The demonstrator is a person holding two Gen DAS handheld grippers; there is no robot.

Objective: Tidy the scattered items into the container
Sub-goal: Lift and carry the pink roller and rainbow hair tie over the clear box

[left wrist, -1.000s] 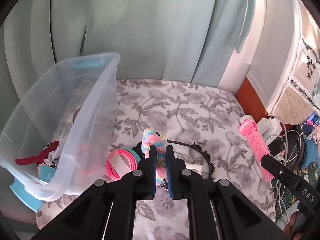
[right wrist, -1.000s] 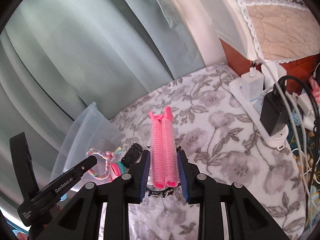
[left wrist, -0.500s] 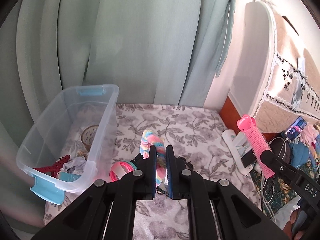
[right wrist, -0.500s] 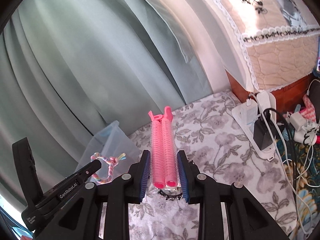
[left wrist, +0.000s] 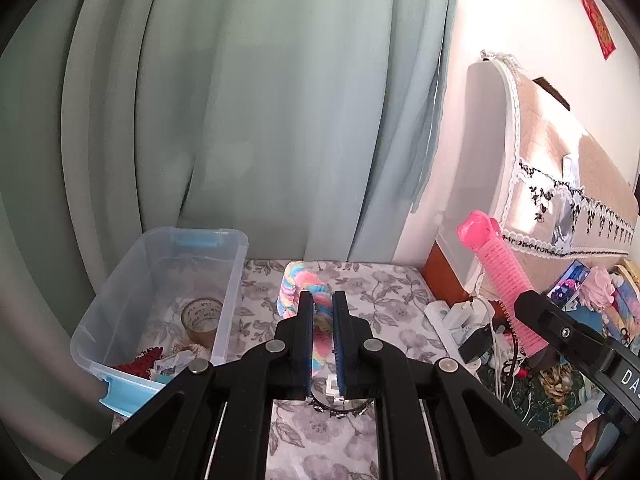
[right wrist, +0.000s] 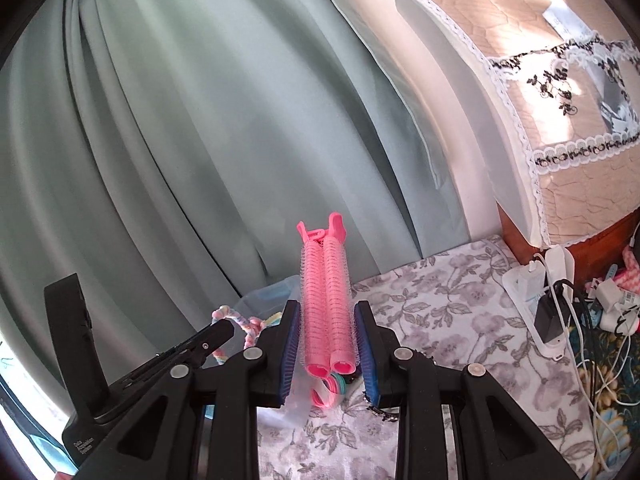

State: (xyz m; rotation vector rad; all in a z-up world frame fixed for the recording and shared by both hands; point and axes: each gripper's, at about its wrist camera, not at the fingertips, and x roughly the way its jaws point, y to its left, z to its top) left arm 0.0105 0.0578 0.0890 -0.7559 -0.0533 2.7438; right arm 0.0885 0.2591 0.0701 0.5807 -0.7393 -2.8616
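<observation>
At the far left, the clear container (left wrist: 160,300) is seen standing on the floral-covered counter (left wrist: 384,292), and a roll of tape (left wrist: 202,316), a red claw clip (left wrist: 140,364) and some crumpled bits are already lying inside it, so part of the tidying is judged done. Just right of it, a pastel braided hair tie (left wrist: 298,290) is held in the narrow jaws of the left gripper (left wrist: 322,340), lifted above the counter and not yet over the container. Below the jaws, a black headband (left wrist: 340,406) is left on the counter, and pink and teal hair rings (right wrist: 330,390) are seen lying there too. Farther right, a pink hair roller (right wrist: 326,300) is clamped upright between the jaws of the right gripper (right wrist: 328,344), well apart from the container. Two held items and at least two lying ones are judged still to be stowed.
</observation>
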